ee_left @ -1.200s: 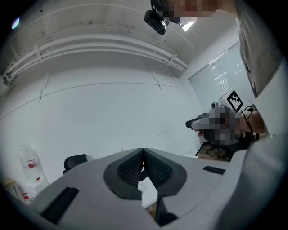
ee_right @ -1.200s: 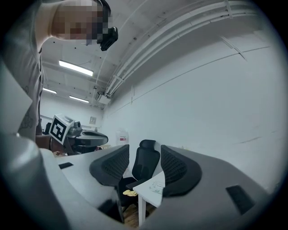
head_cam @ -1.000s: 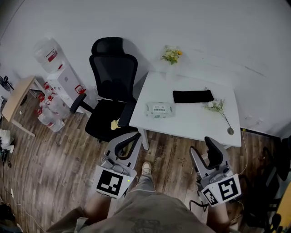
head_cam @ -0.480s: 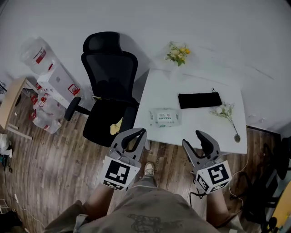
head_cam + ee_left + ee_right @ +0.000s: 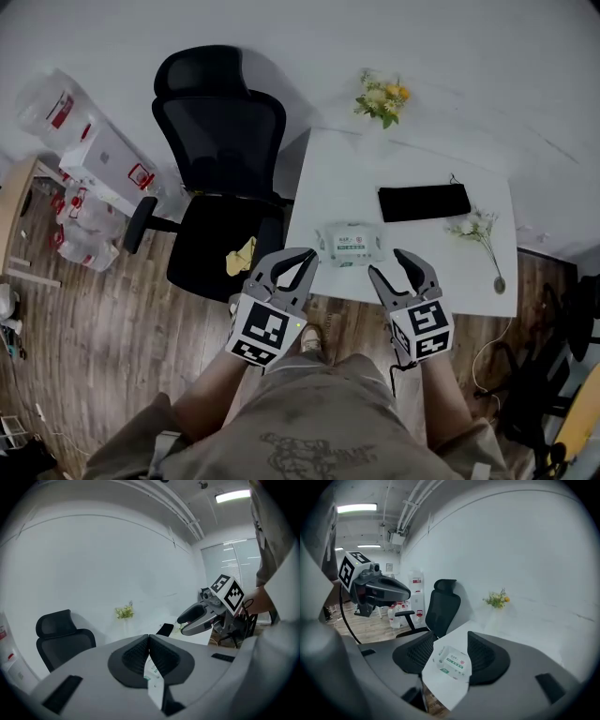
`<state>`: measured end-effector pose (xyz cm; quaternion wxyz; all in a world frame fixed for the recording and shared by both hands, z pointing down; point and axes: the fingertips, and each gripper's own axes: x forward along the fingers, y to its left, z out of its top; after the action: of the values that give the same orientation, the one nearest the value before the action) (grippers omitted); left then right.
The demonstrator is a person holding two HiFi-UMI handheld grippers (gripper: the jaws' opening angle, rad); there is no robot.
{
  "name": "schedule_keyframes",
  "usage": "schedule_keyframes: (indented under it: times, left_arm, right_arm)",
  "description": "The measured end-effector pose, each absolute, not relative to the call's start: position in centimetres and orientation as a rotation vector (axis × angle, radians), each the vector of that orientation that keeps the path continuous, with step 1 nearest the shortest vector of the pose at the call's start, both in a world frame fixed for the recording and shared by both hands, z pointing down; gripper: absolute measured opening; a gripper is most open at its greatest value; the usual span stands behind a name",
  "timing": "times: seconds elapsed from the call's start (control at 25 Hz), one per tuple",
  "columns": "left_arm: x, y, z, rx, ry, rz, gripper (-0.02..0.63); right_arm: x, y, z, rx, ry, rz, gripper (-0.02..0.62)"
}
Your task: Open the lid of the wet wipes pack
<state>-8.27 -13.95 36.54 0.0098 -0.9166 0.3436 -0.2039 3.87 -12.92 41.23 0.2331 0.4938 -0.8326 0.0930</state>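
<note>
Wet wipes pack [image 5: 350, 243] near white table's [image 5: 330, 183] front edge

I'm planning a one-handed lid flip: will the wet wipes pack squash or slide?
Probably squashy: the wet wipes pack looks like a soft, puffy pouch. Lying flat, it likely won't tip. On the smooth white table it may slide.

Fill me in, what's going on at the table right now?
A person holds a gripper in each hand at the near edge of the white table, both aimed at the wet wipes pack. The left gripper has its jaws together; on the right gripper they have just been opening and stand apart with nothing between them. The pack lies untouched and unopened.
</note>
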Motion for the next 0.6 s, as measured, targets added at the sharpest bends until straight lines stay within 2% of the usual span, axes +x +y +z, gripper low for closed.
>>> schedule_keyframes:
  times: [0.24,0.44,0.6]
  left_arm:
    - [-9.1,-15.8,40.0,-2.888,1.100,-0.740,0.017]
    - [-8.8,-17.0,41.1,-2.941,1.153,-0.678,0.017]
    - [-8.0,-17.5,43.9,-2.945,1.133,-0.805,0.017]
  right_arm:
    - [3.7,-14.6,45.4,1.284,-2.190,0.261,0.233]
    - [3.1,-15.9,48.6,1.211,-2.129,0.243,0.234]
    - [3.5,-16.7,51.4,1.146,-2.090,0.224,0.234]
